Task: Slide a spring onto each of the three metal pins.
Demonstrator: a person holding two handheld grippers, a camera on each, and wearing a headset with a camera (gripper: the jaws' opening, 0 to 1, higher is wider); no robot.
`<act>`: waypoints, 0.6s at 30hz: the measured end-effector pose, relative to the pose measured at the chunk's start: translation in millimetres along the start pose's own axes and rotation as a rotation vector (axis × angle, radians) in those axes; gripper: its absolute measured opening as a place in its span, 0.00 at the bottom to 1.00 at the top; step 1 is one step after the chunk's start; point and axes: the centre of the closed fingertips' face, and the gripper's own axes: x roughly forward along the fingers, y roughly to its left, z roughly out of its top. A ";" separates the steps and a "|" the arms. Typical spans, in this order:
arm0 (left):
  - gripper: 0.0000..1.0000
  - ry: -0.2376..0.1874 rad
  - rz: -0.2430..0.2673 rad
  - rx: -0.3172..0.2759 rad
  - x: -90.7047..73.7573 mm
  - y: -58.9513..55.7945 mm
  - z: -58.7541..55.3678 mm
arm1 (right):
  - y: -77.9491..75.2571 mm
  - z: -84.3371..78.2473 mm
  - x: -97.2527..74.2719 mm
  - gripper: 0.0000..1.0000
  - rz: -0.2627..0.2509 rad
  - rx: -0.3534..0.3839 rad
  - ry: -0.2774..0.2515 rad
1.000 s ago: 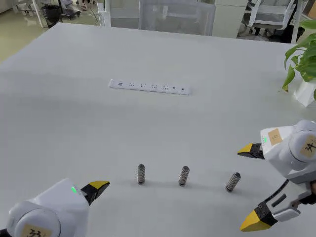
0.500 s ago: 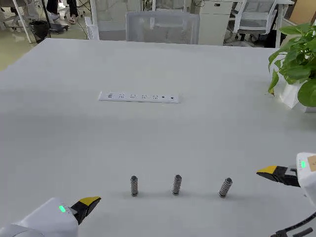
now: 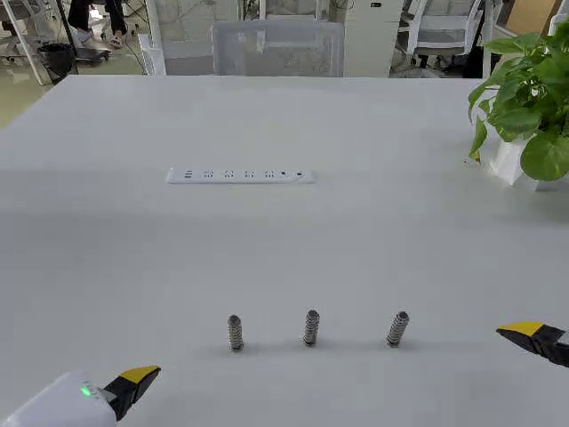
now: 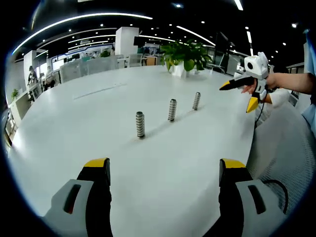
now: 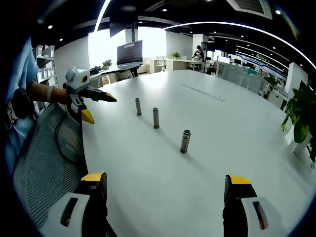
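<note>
We record one white table (image 3: 373, 222), matte, in an open office. A white power strip (image 3: 241, 175) lies far ahead of both pairs of jaws, a potted plant (image 3: 524, 107) stands beyond the right pair, and a grey chair (image 3: 277, 46) sits at the far edge. Three springs (image 3: 311, 327) stand upright in a row, ahead of both grippers and well apart from them. Left gripper (image 4: 164, 165): jaws wide apart, holding nothing. Right gripper (image 5: 166, 178): likewise.
</note>
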 end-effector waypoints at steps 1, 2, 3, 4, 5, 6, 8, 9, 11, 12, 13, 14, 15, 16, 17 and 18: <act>0.90 0.001 0.005 0.006 -1.0 1.9 0.2 | 0.4 0.8 -1.4 0.99 -0.006 0.022 -0.024; 0.90 0.000 0.008 0.007 -1.6 2.8 0.6 | -0.8 0.5 -2.4 0.99 -0.018 0.040 -0.037; 0.90 0.000 0.008 0.005 -2.4 3.6 0.8 | -2.3 -1.7 -3.8 0.98 -0.033 0.053 -0.042; 0.90 0.003 0.010 0.004 -2.8 4.2 0.3 | -2.1 -3.6 -4.7 0.99 -0.034 0.057 -0.042; 0.90 0.004 0.012 0.006 -3.2 4.9 -0.2 | -1.7 -5.6 -5.5 0.99 -0.038 0.062 -0.041; 0.90 0.006 0.013 0.008 -3.9 5.4 -0.6 | -1.5 -7.6 -6.7 0.99 -0.047 0.068 -0.041; 0.90 0.004 0.014 0.007 -5.1 6.0 -0.3 | -1.3 -12.6 -8.9 0.98 -0.055 0.082 -0.040; 0.90 0.004 0.016 0.007 -5.4 6.5 -0.5 | -1.2 -14.1 -10.3 0.97 -0.060 0.085 -0.040; 0.90 0.001 0.020 0.004 -6.5 7.2 0.1 | -1.4 -15.5 -13.9 0.97 -0.075 0.102 -0.052; 0.90 0.001 0.021 0.003 -6.8 7.4 0.2 | -1.6 -16.5 -15.3 0.97 -0.080 0.110 -0.056; 0.90 0.002 0.022 0.004 -7.3 8.0 0.0 | -1.5 -17.5 -17.0 0.97 -0.086 0.118 -0.062; 0.90 0.002 0.022 0.005 -7.7 8.1 0.1 | -0.7 -18.5 -17.9 0.97 -0.087 0.122 -0.062; 0.90 0.002 0.021 0.006 -8.0 8.2 0.2 | 0.1 -19.8 -18.6 0.97 -0.088 0.125 -0.061; 0.90 0.003 0.022 0.007 -8.3 8.5 0.0 | 1.5 -21.7 -19.4 0.97 -0.090 0.127 -0.057; 0.90 0.002 0.022 0.009 -8.4 8.8 0.1 | 2.7 -22.8 -19.7 0.97 -0.088 0.127 -0.055; 0.90 0.002 0.023 0.009 -8.5 8.9 0.2 | 3.6 -23.8 -19.8 0.97 -0.087 0.128 -0.054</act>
